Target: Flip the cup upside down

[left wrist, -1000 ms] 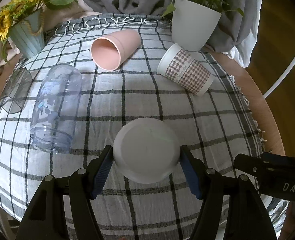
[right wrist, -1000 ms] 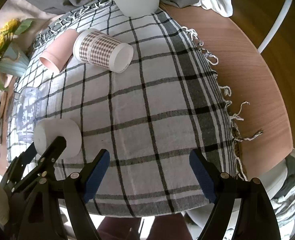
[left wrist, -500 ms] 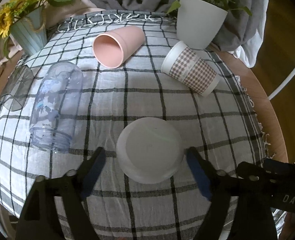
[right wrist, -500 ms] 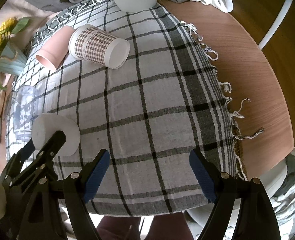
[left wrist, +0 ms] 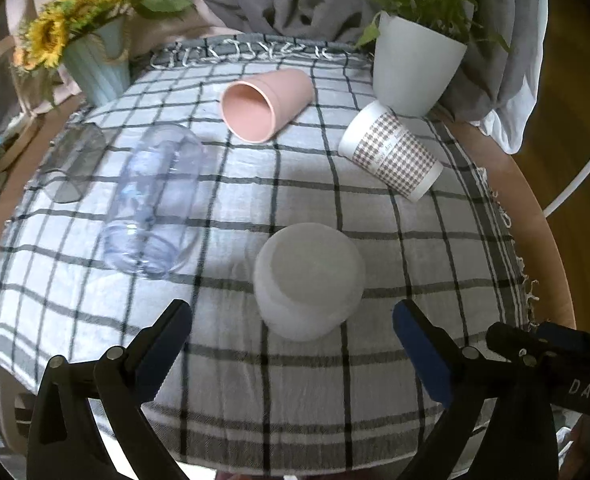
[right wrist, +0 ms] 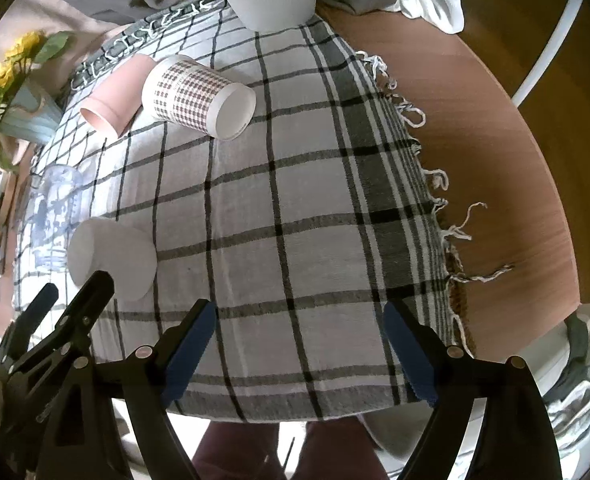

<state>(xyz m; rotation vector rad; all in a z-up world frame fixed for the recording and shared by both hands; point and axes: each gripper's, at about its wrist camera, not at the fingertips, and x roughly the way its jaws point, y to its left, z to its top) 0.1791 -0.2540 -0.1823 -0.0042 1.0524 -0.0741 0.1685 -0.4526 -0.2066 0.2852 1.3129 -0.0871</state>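
One white cup (left wrist: pixel 309 276) sat base-up on the checked cloth (left wrist: pixel 375 380), so that flip looked done. Left gripper (left wrist: pixel 291 344) and right gripper (right wrist: pixel 299 344) were both spread, gripping nothing; four cups lay sideways.

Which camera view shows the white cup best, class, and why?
The left wrist view: the white cup stands upside down, whole and unobstructed, centred ahead of the open left gripper. In the right wrist view the white cup sits at the left edge, its lower part hidden behind the left gripper's arm.
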